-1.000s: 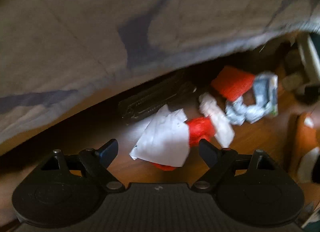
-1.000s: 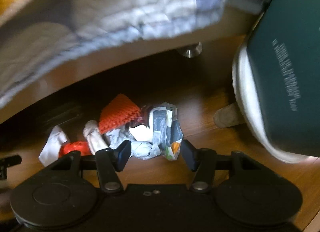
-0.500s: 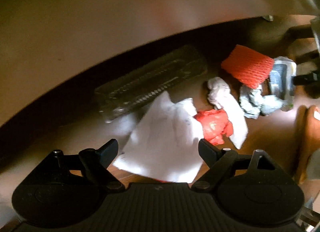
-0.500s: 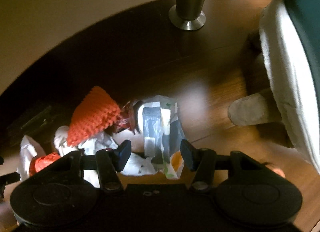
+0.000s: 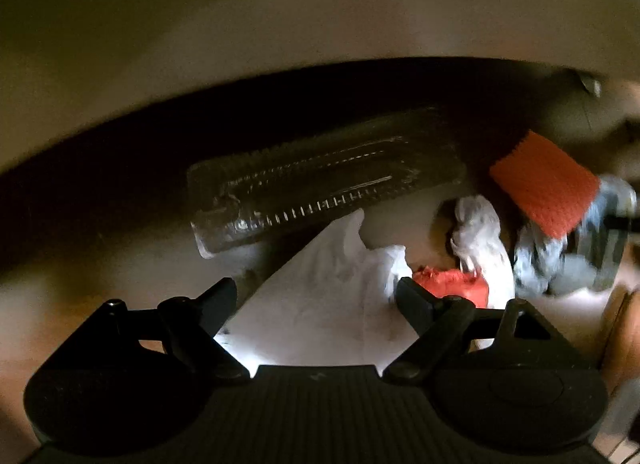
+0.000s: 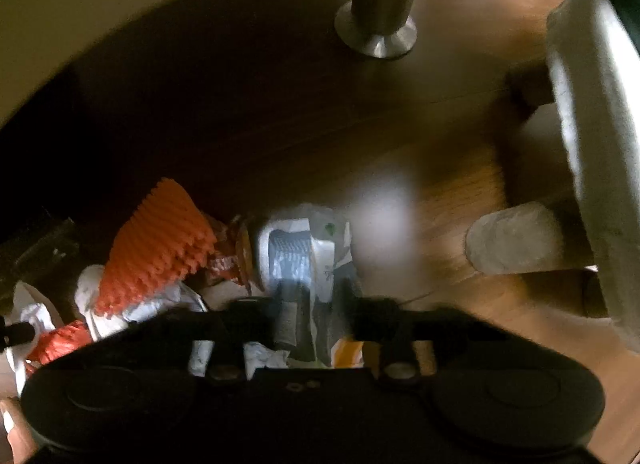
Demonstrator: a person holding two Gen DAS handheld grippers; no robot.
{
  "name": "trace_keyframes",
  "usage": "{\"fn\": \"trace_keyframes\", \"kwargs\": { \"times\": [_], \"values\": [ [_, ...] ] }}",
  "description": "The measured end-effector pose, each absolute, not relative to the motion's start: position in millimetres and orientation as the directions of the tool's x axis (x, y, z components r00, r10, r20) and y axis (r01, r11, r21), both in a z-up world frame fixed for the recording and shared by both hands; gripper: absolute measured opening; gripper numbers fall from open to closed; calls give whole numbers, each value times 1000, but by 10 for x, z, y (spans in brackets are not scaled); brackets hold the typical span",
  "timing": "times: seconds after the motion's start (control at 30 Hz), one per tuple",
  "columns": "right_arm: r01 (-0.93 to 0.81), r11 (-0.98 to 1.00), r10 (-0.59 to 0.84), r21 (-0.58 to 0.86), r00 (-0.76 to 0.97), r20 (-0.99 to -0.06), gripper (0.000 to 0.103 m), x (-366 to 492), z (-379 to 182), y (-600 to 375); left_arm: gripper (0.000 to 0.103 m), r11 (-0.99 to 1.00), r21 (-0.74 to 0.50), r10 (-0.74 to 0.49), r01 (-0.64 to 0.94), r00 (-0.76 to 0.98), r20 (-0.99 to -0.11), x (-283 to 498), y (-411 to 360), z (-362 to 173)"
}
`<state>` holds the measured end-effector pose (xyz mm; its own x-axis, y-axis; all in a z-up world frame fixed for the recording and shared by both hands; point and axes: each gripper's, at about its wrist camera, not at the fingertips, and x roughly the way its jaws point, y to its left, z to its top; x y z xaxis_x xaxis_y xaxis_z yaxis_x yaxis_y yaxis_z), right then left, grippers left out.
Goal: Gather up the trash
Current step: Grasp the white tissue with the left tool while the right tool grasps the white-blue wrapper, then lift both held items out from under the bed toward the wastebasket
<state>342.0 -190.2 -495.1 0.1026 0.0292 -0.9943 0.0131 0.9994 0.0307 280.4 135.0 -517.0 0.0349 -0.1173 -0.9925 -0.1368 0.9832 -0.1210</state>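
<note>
Right claw [image 6: 308, 316] newly pinching wrapper [image 6: 304, 252]

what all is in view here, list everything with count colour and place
white paper sheet: one, white, on the floor between the left gripper's fingers
clear plastic tray: one, transparent, beyond the sheet, in the shadow under the furniture
orange foam net: one, orange-red, left of the crumpled packet
red scrap: one, red, by the left gripper's right finger
white tissue: one, white, beside the red scrap
crumpled packet: one, grey and white, between the right gripper's fingers
metal leg: one, silver, on the wooden floor
left gripper: black, open
right gripper: black, blurred, just been closing on the packet
</note>
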Motion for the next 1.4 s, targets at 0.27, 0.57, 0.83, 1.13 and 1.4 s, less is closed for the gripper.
{"fn": "trace_keyframes", "kwargs": {
  "times": [0.27,0.57,0.83,1.13,1.4],
  "values": [
    [-41,999,-5,-9,112,-994,4,3374,-4996,-1841,33,927,-203,-233,-316,-59,-971,2763,1562,-5437],
    [-106,986,-108,-128,179,-978,2,3273,-4595,-1684,6,946,-137,-166,-295,-78,-983,2673,1580,-5179],
    [-68,993,-77,-97,244,-967,1,3094,-3902,-1627,4,967,-85,-101,-241,-55,-993,2611,1388,-4570],
    [-32,999,-2,-14,353,-936,1,2696,-2892,-1737,4,978,-56,-49,-203,41,-998,2358,1218,-3606],
    [-79,994,108,80,477,-872,1,2110,-1920,-1905,4,959,-159,-111,-236,201,-973,1979,1058,-2583]
  ]
}}
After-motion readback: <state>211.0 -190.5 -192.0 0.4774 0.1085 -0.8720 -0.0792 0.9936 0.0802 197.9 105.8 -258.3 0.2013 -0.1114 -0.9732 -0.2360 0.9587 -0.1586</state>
